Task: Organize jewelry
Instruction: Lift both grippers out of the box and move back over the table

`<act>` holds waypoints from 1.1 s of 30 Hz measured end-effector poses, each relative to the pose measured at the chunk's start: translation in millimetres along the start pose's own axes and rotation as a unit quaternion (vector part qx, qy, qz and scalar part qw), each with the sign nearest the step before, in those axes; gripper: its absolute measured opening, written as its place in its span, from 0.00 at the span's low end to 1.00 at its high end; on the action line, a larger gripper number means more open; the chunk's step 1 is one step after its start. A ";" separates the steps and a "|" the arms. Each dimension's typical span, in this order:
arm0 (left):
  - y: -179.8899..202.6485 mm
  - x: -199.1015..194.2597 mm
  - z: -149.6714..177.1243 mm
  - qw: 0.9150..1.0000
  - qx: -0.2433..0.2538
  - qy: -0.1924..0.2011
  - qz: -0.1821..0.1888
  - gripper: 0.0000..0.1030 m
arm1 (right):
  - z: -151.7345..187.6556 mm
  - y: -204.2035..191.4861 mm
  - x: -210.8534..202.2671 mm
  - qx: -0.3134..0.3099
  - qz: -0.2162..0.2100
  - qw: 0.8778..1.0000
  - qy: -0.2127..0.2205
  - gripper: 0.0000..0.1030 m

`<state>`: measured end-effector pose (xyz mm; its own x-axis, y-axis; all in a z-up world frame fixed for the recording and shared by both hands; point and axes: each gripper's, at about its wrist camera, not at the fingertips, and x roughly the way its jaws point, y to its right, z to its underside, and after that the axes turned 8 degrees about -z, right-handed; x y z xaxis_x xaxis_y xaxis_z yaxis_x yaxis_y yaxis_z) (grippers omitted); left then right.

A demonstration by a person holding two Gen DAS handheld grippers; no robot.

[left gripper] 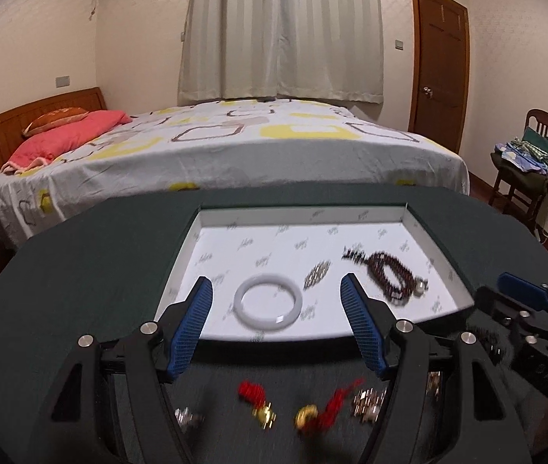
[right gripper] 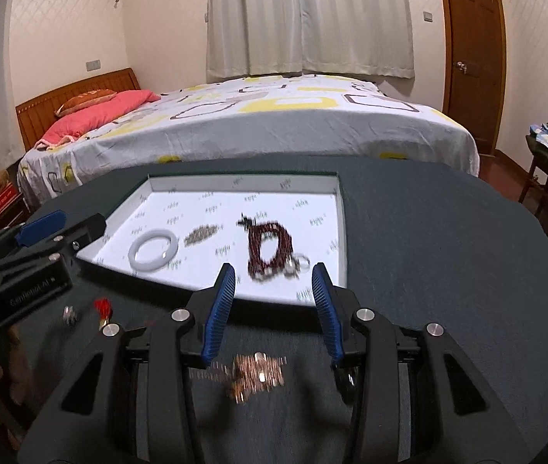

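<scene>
So the jewelry is split in two groups. Three pieces already sit inside the shallow white box lid with the printed lining point(left gripper: 420, 228): a plain white bangle, jade-looking point(left gripper: 269, 301), a small silvery chain bunched in a heap point(left gripper: 317, 273), and a dark red beaded bracelet with a tassel and a pale bead at its near end point(left gripper: 390, 276). Makes sense, the lid works as the sorting tray and the pieces are spaced apart so they don't tangle.

The rest is on the dark green felt tabletop point(left gripper: 80, 270), on the near side of the tray's front wall: two red tasselled charms with gold beads point(left gripper: 270, 406), a rose-gold link bracelet point(right gripper: 256, 379) and a small silver ring-like piece point(right gripper: 69, 314). Motion blur is heavy here, so I'm only fairly sure what those small bits are.

The left gripper point(left gripper: 275, 324) has its blue ribbed fingers spread wide with nothing between them. From its own camera the bangle shows in the gap, but it's lying flat in the tray beyond the tips, not gripped. The red charms are below and behind the fingers.

The right gripper point(right gripper: 274, 305) is parted less wide, also empty. The beaded bracelet lies just past its tips in the tray, and the rose-gold bracelet sits on the felt underneath it, probably the next pick.
</scene>
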<state>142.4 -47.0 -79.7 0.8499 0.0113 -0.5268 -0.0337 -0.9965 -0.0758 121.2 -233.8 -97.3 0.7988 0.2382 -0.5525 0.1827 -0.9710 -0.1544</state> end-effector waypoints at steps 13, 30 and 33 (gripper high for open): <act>-17.2 -24.9 57.6 0.999 0.000 -0.035 -0.038 0.65 | 53.0 6.4 -21.8 0.007 0.001 1.000 -0.030 0.39; -31.6 -18.6 80.1 0.996 -0.009 -0.064 -0.062 0.65 | 59.5 5.2 0.6 0.015 -0.008 0.998 -0.059 0.39; -34.4 -16.1 80.6 0.996 -0.010 -0.067 -0.065 0.65 | 58.9 2.3 12.6 0.014 -0.010 0.996 -0.082 0.39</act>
<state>87.5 -6.3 -136.8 0.7683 0.1507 -0.6221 0.0847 -0.9873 -0.1345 97.9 -231.7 -152.8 0.6904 0.2596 -0.6753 0.1789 -0.9657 -0.1883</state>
